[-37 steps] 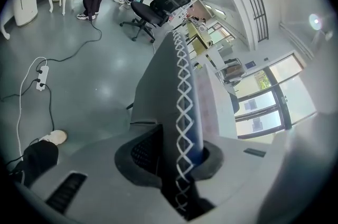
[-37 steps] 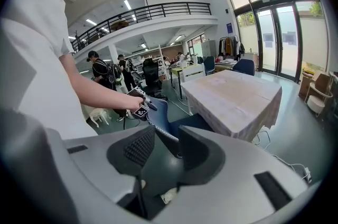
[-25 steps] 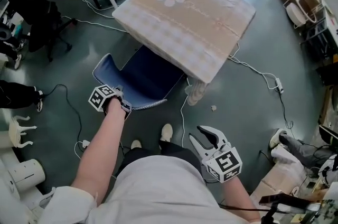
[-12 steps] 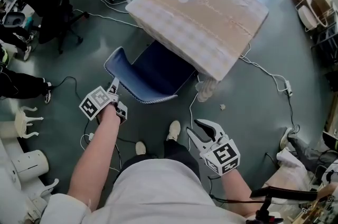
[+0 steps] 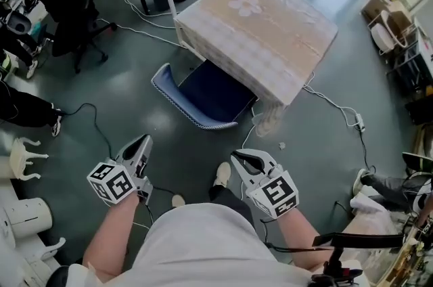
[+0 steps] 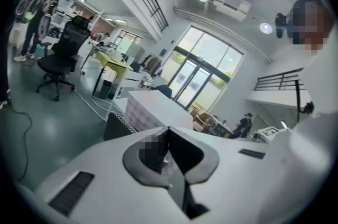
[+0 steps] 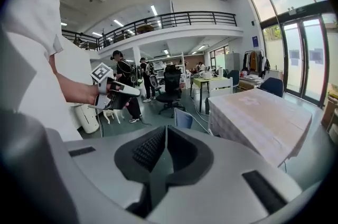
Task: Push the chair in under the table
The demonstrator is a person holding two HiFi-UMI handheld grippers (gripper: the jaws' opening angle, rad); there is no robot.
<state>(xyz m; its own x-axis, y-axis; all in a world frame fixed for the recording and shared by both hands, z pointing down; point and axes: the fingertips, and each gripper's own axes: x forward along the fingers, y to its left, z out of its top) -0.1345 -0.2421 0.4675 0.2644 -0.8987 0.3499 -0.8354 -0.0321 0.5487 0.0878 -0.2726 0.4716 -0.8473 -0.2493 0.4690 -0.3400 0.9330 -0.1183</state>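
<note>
Jaws of left gripper (image 5: 143, 141) together, empty, right gripper (image 5: 238, 157) jaws closing, empty, chair (image 5: 206, 101) partly under table (image 5: 257, 32)

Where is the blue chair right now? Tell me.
In the head view, the blue chair stands at picture centre, its seat partly tucked under the near-left edge of the cloth-covered table, its back sticking out to the left.

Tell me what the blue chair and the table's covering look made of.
Blue chair: probably fabric upholstery, matte, with a checked trim along the edge; frame hidden. Table covering: soft cloth, matte beige check with a flower print, draping over the edges.
</note>
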